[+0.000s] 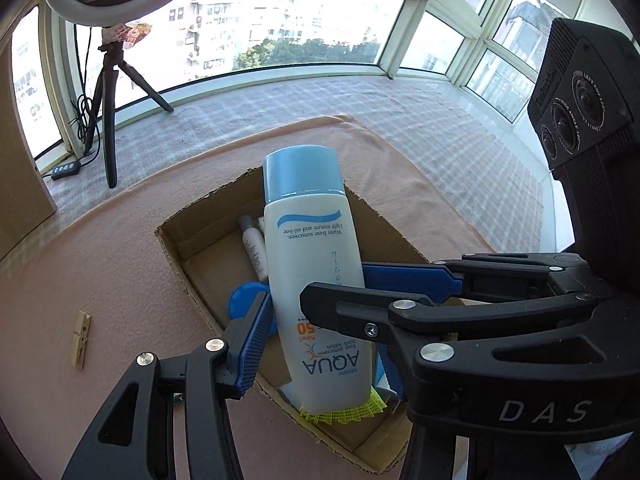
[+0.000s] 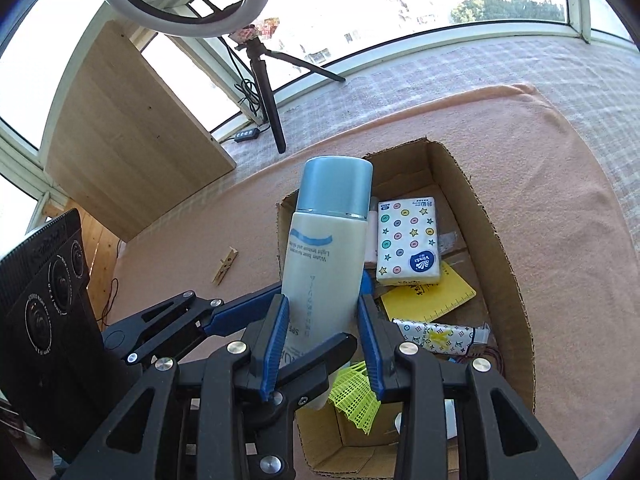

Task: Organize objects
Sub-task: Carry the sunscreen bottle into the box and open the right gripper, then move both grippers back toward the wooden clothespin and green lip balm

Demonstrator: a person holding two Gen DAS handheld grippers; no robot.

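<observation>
1. The sunscreen bottle [image 1: 308, 248] is held in the air above the open cardboard box [image 1: 176, 248], with its lower half between both tools.
2. The left gripper [image 1: 320, 344] is closed across the bottle's broad face. Its near blue pad lies against the bottle's edge, while the other pad is largely hidden behind the second tool.
3. The right gripper [image 2: 322, 320] is clamped on the bottle's narrow sides, and both ribbed blue pads are seen pressed against the white body.
4. The double hold is judged to be a hand-over or a steadying grip. A tall, smooth bottle taken low down could swing, and two crossed grips would keep it from turning.
5. The bottle's long axis is tilted, not vertical. The blue cap points up and away towards the window, and the base points down towards the near end of the box.
6. The printing is read upside down from both wrist views, which agrees with the cap being the far end.
7. The base is seen just beside a yellow mesh piece [image 2: 354, 396] in the box. Whether the two touch cannot be told.
8. A tissue pack [image 2: 408, 240] and other small items are already laid inside the box, so the bottle is judged to be on its way in.
9. A wooden clothespin [image 1: 80, 338] is left outside the box on the pink cloth [image 1: 100, 260], apparently not yet sorted.
</observation>
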